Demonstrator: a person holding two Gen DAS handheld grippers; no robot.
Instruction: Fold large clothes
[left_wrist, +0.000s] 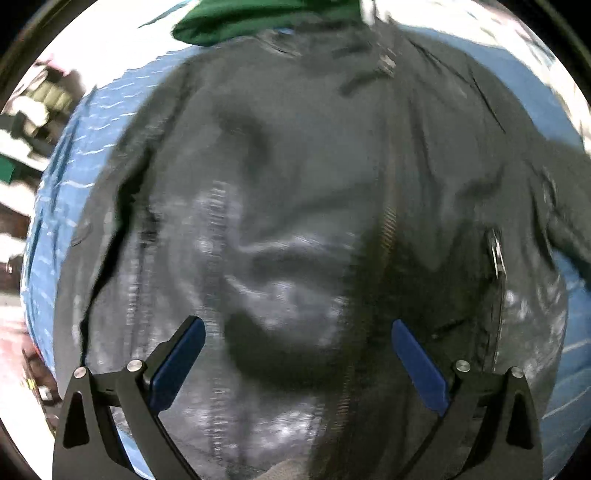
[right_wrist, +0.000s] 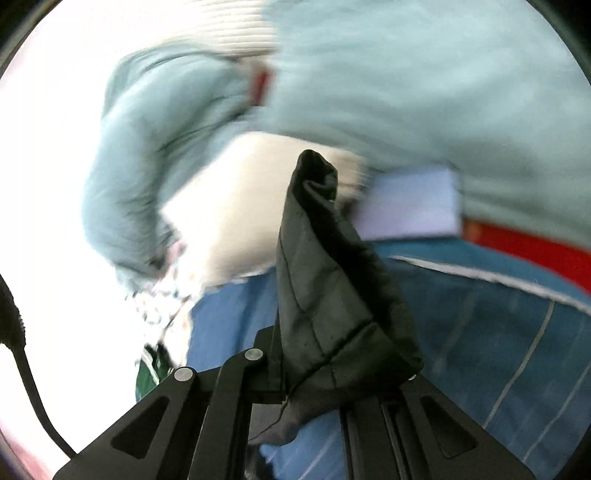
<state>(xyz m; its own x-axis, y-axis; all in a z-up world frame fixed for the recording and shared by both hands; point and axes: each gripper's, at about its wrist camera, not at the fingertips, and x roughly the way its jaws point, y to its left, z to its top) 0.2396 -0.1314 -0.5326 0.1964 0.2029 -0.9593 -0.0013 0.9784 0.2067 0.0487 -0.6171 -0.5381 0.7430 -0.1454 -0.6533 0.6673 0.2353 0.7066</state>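
A large black quilted jacket (left_wrist: 295, 206) lies spread on a blue striped sheet (left_wrist: 70, 206), its front zip running down the middle, a pocket zip at the right. My left gripper (left_wrist: 297, 332) is open just above the jacket's lower part, blue pads (left_wrist: 177, 362) wide apart and empty. In the right wrist view my right gripper (right_wrist: 317, 369) is shut on a fold of the black jacket fabric (right_wrist: 325, 280), which stands up from the jaws and hides the fingertips.
A green garment (left_wrist: 258, 18) lies beyond the jacket's collar. A person in a pale blue top (right_wrist: 406, 92) stands close in front of the right gripper. The blue sheet (right_wrist: 498, 325) lies below. Clutter sits at the far left (left_wrist: 40, 107).
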